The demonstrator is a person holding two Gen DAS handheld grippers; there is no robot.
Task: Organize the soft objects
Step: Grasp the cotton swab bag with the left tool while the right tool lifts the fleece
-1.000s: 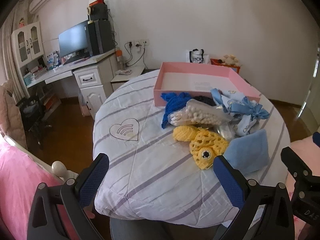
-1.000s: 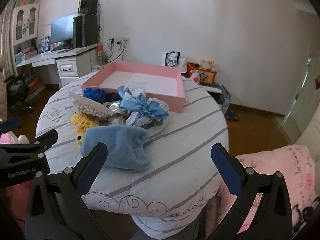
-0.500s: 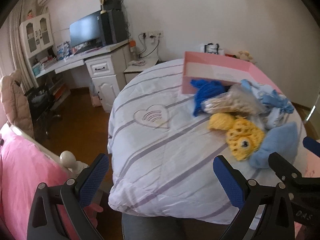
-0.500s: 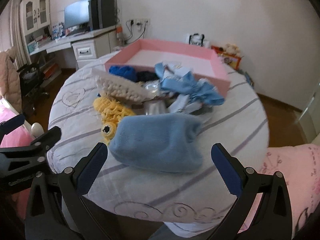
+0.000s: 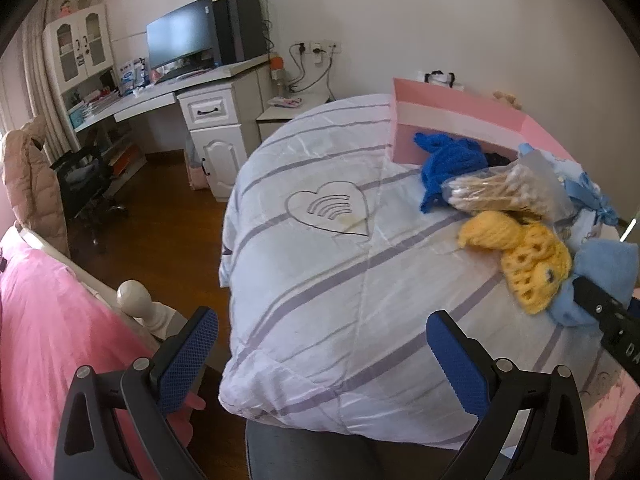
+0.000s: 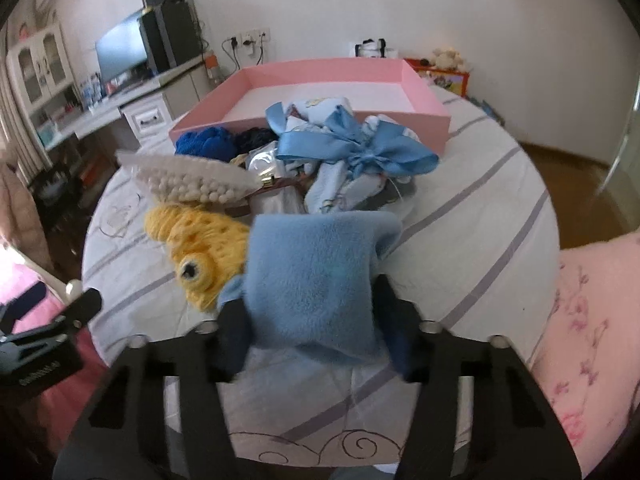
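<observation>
pinching fuzzy blue fleece [image 6: 312,276] (folded) — tongs [image 6: 310,332]

Your left wrist view looks down across the striped surface [image 5: 320,280] from its near edge, the pink box [image 5: 460,108] far right. Your right wrist view sits close, facing that box [image 6: 320,76] head-on. Both share the yellow knit [image 5: 532,264] [image 6: 204,248].

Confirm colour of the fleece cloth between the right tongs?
Light blue fleece cloth, clearest in right wrist view.

Light-blue fleece cloth [image 6: 316,276] folded, beside yellow knit toy [image 6: 200,248], on table.
</observation>
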